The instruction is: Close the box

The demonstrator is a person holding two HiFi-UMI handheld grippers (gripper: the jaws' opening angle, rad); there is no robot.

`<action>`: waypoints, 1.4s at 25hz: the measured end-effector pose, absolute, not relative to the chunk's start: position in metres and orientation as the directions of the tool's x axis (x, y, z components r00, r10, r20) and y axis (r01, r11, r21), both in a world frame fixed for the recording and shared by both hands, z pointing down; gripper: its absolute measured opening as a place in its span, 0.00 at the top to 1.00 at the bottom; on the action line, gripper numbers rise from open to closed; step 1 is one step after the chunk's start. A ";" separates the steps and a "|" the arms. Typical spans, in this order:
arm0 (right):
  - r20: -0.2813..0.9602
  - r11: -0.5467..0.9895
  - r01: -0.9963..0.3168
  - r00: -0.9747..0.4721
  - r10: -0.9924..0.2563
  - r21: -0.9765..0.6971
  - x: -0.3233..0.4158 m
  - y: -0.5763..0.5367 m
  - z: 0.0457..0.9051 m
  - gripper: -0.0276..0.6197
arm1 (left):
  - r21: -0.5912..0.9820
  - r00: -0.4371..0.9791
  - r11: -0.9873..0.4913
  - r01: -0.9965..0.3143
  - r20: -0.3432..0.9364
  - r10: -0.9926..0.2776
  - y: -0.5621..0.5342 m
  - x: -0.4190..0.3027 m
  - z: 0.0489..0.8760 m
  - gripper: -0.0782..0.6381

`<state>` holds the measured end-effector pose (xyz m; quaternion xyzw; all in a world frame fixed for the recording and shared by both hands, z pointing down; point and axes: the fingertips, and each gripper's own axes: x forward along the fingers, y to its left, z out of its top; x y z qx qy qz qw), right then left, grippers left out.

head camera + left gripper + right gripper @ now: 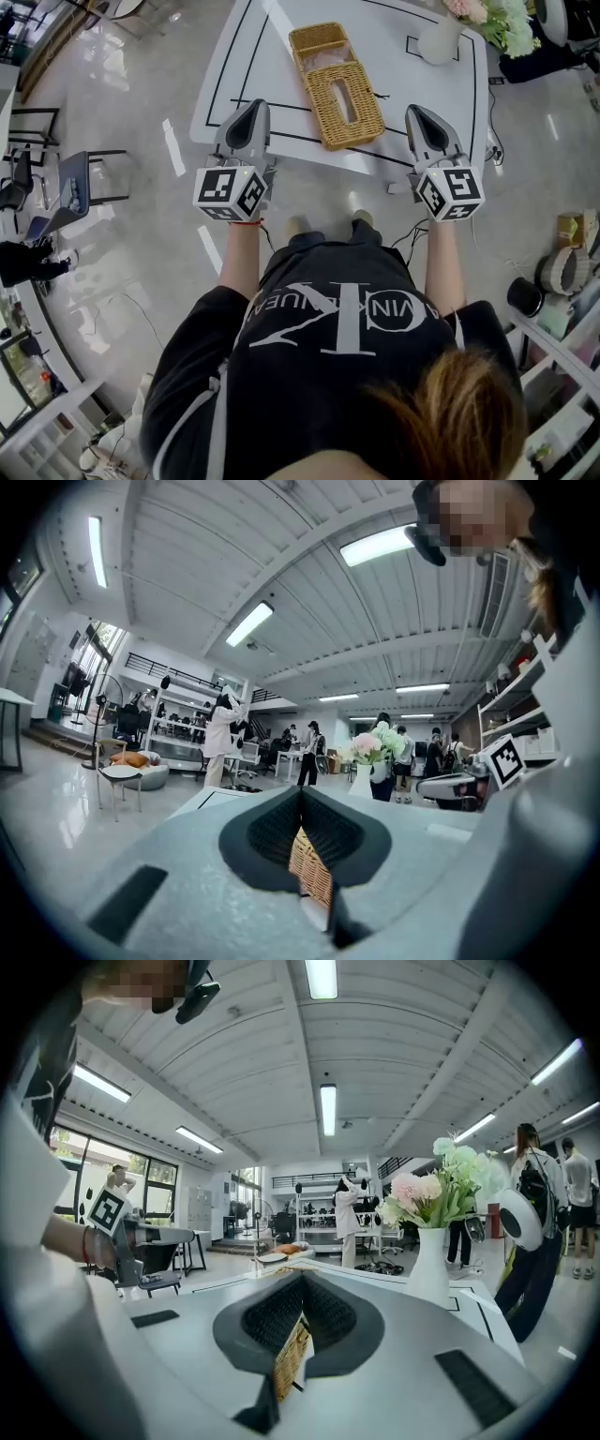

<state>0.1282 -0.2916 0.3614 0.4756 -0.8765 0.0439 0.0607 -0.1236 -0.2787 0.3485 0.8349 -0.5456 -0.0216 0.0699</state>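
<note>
A wicker box (337, 89) lies open on the white table (262, 56), its slotted lid (347, 103) folded toward me and its tray (319, 42) behind it. My left gripper (255, 108) hovers at the table's near edge, left of the lid and apart from it, jaws shut on nothing. My right gripper (417, 114) hangs to the right of the box, also shut and empty. In the left gripper view the gripper (302, 803) shows a strip of wicker (311, 864) beyond its jaws. The right gripper view shows the gripper (302, 1288) and the wicker (291, 1354) the same way.
A white vase of flowers (441, 37) stands at the table's far right corner. A chair (80, 183) is on the floor to the left, and shelves with clutter (562, 272) to the right. Several people (225, 733) stand far back in the room.
</note>
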 end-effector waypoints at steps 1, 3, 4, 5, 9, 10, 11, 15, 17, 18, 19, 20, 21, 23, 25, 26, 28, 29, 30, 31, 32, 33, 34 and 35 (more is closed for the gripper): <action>0.140 0.545 -0.838 -0.542 -0.829 -0.016 0.127 -0.293 0.359 0.96 | 0.135 0.399 -0.391 -0.910 0.035 -0.916 -0.280 -0.125 0.346 0.88; 0.125 0.549 -0.836 -0.545 -0.829 -0.007 0.125 -0.295 0.353 0.96 | 0.125 0.389 -0.383 -0.915 0.024 -0.921 -0.281 -0.127 0.342 0.88; 0.119 0.551 -0.834 -0.547 -0.828 -0.003 0.124 -0.296 0.350 0.96 | 0.119 0.384 -0.380 -0.917 0.018 -0.923 -0.281 -0.128 0.339 0.88; 0.114 0.554 -0.832 -0.550 -0.827 0.001 0.123 -0.296 0.348 0.96 | 0.112 0.380 -0.376 -0.920 0.011 -0.925 -0.280 -0.130 0.336 0.88; 0.097 0.565 -0.825 -0.561 -0.822 0.014 0.118 -0.299 0.342 0.96 | 0.082 0.362 -0.362 -0.929 -0.019 -0.932 -0.281 -0.135 0.325 0.88; 0.093 0.566 -0.824 -0.563 -0.821 0.016 0.117 -0.300 0.341 0.96 | 0.076 0.357 -0.358 -0.931 -0.025 -0.934 -0.281 -0.137 0.322 0.88; 0.090 0.568 -0.823 -0.564 -0.821 0.018 0.116 -0.300 0.339 0.96 | 0.070 0.354 -0.355 -0.932 -0.030 -0.935 -0.282 -0.138 0.319 0.88; 0.075 0.574 -0.819 -0.571 -0.818 0.023 0.111 -0.304 0.333 0.96 | 0.058 0.345 -0.348 -0.936 -0.046 -0.937 -0.283 -0.142 0.311 0.88; 0.068 0.577 -0.816 -0.574 -0.816 0.026 0.109 -0.307 0.331 0.96 | 0.052 0.340 -0.343 -0.938 -0.052 -0.939 -0.285 -0.144 0.309 0.88; 0.065 0.578 -0.815 -0.576 -0.815 0.028 0.108 -0.308 0.330 0.96 | 0.047 0.338 -0.340 -0.939 -0.056 -0.940 -0.285 -0.144 0.307 0.88; 0.063 0.579 -0.815 -0.577 -0.815 0.029 0.108 -0.309 0.330 0.96 | 0.042 0.336 -0.338 -0.940 -0.060 -0.940 -0.286 -0.145 0.306 0.88; 0.061 0.580 -0.814 -0.577 -0.814 0.031 0.107 -0.310 0.329 0.96 | 0.037 0.334 -0.337 -0.941 -0.062 -0.941 -0.286 -0.146 0.305 0.88; 0.060 0.580 -0.814 -0.578 -0.814 0.031 0.106 -0.311 0.329 0.96 | 0.033 0.333 -0.335 -0.942 -0.065 -0.941 -0.286 -0.146 0.304 0.88; 0.058 0.582 -0.813 -0.580 -0.813 0.032 0.105 -0.311 0.329 0.96 | 0.032 0.330 -0.333 -0.942 -0.068 -0.941 -0.286 -0.148 0.303 0.88; 0.060 0.585 -0.811 -0.582 -0.811 0.033 0.103 -0.312 0.329 0.96 | 0.034 0.327 -0.330 -0.943 -0.067 -0.943 -0.286 -0.150 0.303 0.88; 0.061 0.586 -0.810 -0.584 -0.810 0.033 0.102 -0.313 0.329 0.96 | 0.035 0.326 -0.328 -0.944 -0.066 -0.943 -0.286 -0.151 0.304 0.88; 0.062 0.587 -0.809 -0.585 -0.809 0.033 0.101 -0.314 0.329 0.96 | 0.038 0.322 -0.325 -0.945 -0.064 -0.945 -0.286 -0.153 0.304 0.88; 0.062 0.588 -0.808 -0.585 -0.809 0.033 0.101 -0.315 0.329 0.96 | 0.039 0.320 -0.323 -0.946 -0.063 -0.945 -0.287 -0.154 0.305 0.88; 0.062 0.588 -0.808 -0.585 -0.808 0.033 0.100 -0.315 0.329 0.96 | 0.041 0.319 -0.322 -0.946 -0.062 -0.946 -0.286 -0.155 0.305 0.88; 0.062 0.588 -0.808 -0.586 -0.808 0.033 0.099 -0.315 0.329 0.96 | 0.042 0.318 -0.321 -0.946 -0.061 -0.946 -0.286 -0.155 0.305 0.88; 0.062 0.589 -0.808 -0.586 -0.808 0.034 0.099 -0.315 0.329 0.96 | 0.043 0.317 -0.320 -0.946 -0.061 -0.946 -0.286 -0.156 0.305 0.88; 0.062 0.589 -0.808 -0.586 -0.808 0.034 0.098 -0.315 0.329 0.96 | 0.044 0.317 -0.320 -0.947 -0.060 -0.947 -0.286 -0.156 0.306 0.88; 0.061 0.588 -0.808 -0.586 -0.808 0.034 0.098 -0.315 0.329 0.96 | 0.045 0.317 -0.319 -0.947 -0.059 -0.947 -0.286 -0.157 0.306 0.88; 0.061 0.588 -0.808 -0.585 -0.808 0.033 0.098 -0.315 0.329 0.96 | 0.046 0.316 -0.319 -0.947 -0.059 -0.947 -0.286 -0.157 0.306 0.88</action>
